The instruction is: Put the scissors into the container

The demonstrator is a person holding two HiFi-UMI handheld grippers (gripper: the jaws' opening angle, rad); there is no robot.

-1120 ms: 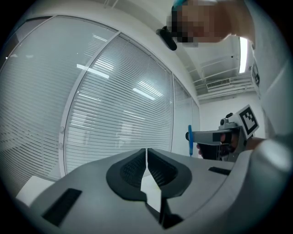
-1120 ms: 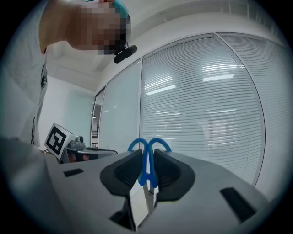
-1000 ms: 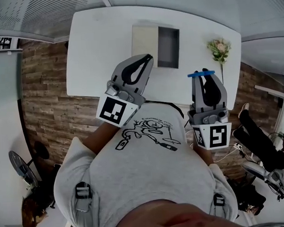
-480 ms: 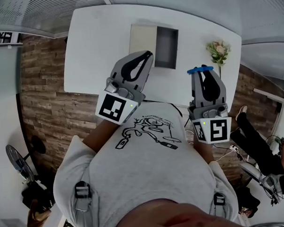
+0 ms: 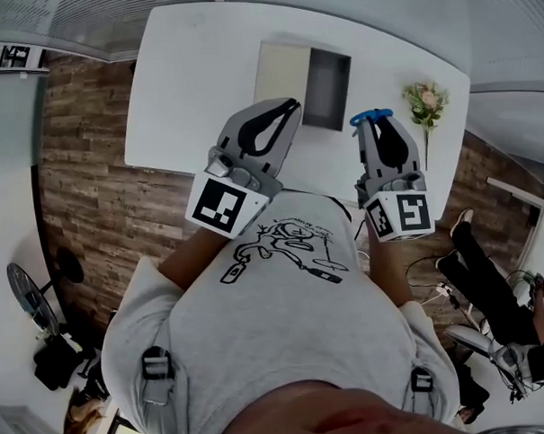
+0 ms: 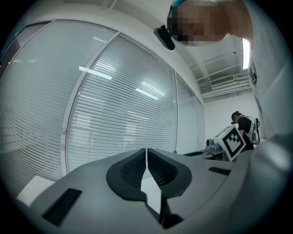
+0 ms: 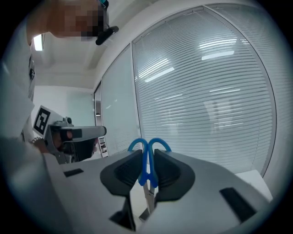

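Observation:
My right gripper (image 5: 373, 124) is shut on blue-handled scissors (image 5: 370, 117), held up at chest height with the handle loops sticking out past the jaw tips. In the right gripper view the scissors (image 7: 147, 169) stand between the pads, handles up and steel blades pointing back toward the gripper (image 7: 147, 167). My left gripper (image 5: 288, 109) is raised beside it, shut with nothing between its pads; in the left gripper view this gripper (image 6: 146, 165) faces window blinds. The container (image 5: 303, 72), a shallow rectangular box with a pale half and a dark grey half, lies on the white table (image 5: 185, 89) beyond both grippers.
A small pot of pink flowers (image 5: 425, 101) stands at the table's right end, just right of the right gripper. Wood-pattern floor lies left of the table. A seated person (image 5: 500, 292) is at the lower right.
Both grippers have shifted slightly toward the container in the head view, the right one moving left and up with the scissors. The grip on the scissors has not altered.

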